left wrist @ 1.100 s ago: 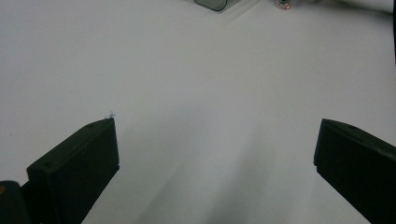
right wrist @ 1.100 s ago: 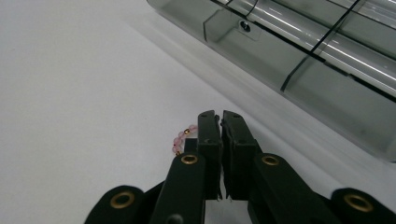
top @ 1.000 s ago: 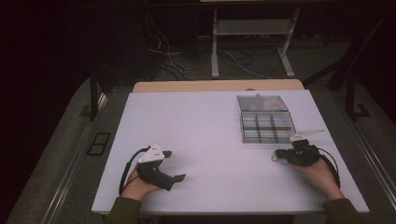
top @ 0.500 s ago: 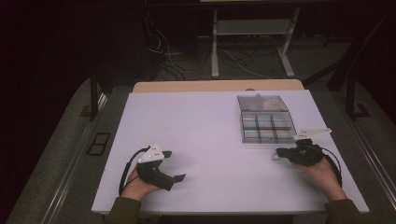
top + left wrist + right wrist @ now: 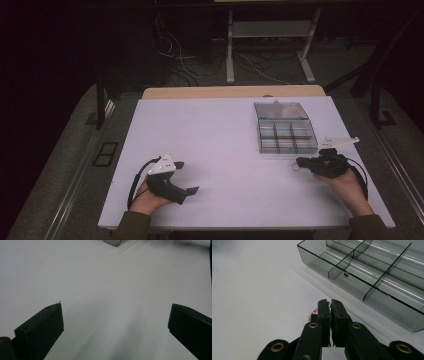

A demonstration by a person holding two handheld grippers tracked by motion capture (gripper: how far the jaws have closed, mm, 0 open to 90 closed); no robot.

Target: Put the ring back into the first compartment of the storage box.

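Compared with a second ago, the right gripper (image 5: 303, 163) has slid a little outward along the near right part of the table (image 5: 215, 135), while the left gripper (image 5: 186, 177) lies just as it did; the person's left hand (image 5: 149, 197) cups its handle near the front edge, and the left gripper view shows its two black jaws spread wide over bare white surface with nothing between them. On the other side the right hand (image 5: 345, 184) holds its tool pointing leftward; the right gripper view shows those jaws pressed together, a small pinkish, beaded-looking object (image 5: 312, 314) peeking out at their left side, too small to identify, so whether it is truly pinched cannot be told; a small pale ring-like thing (image 5: 296, 167) sits at the jaw tips in the high view. Just beyond stands a clear compartment box (image 5: 286, 131), its divided cells open upward, its raised lid (image 5: 281, 110) at the far side; farther off, cables (image 5: 260, 62) sprawl on the dark floor.
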